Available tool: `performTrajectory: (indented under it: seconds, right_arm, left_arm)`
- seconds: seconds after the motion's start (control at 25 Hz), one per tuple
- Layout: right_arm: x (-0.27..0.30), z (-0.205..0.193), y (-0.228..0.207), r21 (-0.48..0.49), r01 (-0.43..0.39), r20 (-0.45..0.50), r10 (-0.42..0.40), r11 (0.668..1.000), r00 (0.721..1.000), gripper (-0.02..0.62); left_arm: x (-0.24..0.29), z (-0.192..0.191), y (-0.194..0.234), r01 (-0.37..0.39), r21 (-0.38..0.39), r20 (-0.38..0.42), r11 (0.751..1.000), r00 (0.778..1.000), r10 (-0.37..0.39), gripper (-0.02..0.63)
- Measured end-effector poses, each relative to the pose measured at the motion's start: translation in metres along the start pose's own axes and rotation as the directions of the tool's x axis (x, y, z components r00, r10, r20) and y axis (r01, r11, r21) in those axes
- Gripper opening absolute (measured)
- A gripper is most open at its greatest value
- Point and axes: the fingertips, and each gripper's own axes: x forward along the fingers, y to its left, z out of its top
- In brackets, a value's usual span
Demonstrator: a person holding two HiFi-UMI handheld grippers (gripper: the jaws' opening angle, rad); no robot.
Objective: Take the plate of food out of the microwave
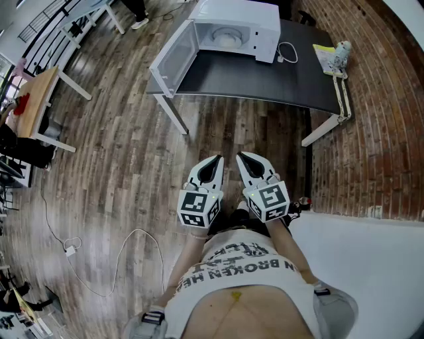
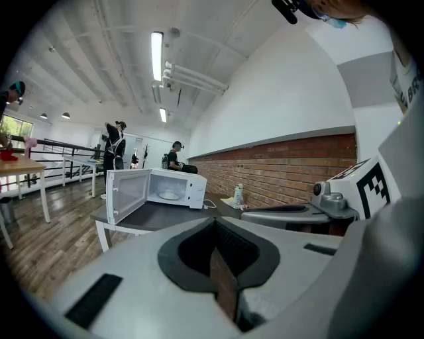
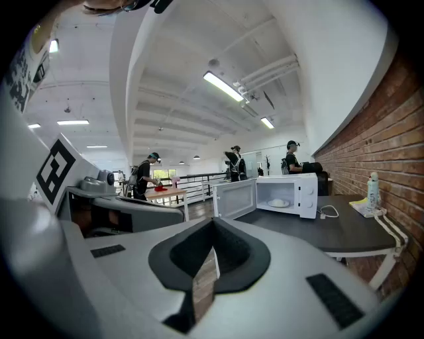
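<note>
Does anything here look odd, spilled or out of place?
Nothing spilled or broken. The microwave sits on the dark table with its door swung wide open and a plate inside; a loose white cable trails across the floor.

The person's white shirt (image 1: 246, 291) carries upside-down print, legible in part: "BROKEN".

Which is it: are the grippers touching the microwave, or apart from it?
Apart. The head view shows the left gripper and right gripper near the person's body, with wooden floor between them and the microwave.
</note>
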Motion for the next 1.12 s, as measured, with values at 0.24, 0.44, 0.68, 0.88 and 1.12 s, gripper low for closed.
performTrajectory:
  seconds: [0.24,0.44,0.68,0.88,1.12]
  right_arm:
    - [-0.017,0.001,-0.016,0.081,-0.024,0.057,0.019,0.996,0.998,0.008]
    - [-0.027,-0.006,-0.03,0.078,-0.037,0.048,0.034,0.996,0.998,0.008]
    - [-0.029,-0.011,-0.043,0.074,-0.065,0.046,0.062,0.995,0.997,0.008]
    - [-0.024,-0.01,-0.055,0.06,-0.07,0.047,0.067,0.996,0.997,0.008]
    - [-0.008,-0.008,-0.072,0.071,-0.054,0.043,0.051,0.996,0.998,0.008]
  left_arm:
    - [0.007,-0.002,-0.02,-0.008,-0.015,0.019,1.0,1.0,0.008,0.008]
    - [0.012,-0.007,-0.037,-0.021,-0.031,0.026,0.999,0.999,0.022,0.008]
    - [0.019,-0.017,-0.045,-0.057,-0.076,0.009,0.996,0.998,0.057,0.008]
    - [0.032,-0.012,-0.041,-0.06,-0.089,0.011,0.994,0.998,0.061,0.008]
    - [0.058,-0.002,-0.031,-0.036,-0.086,0.005,0.996,0.999,0.037,0.008]
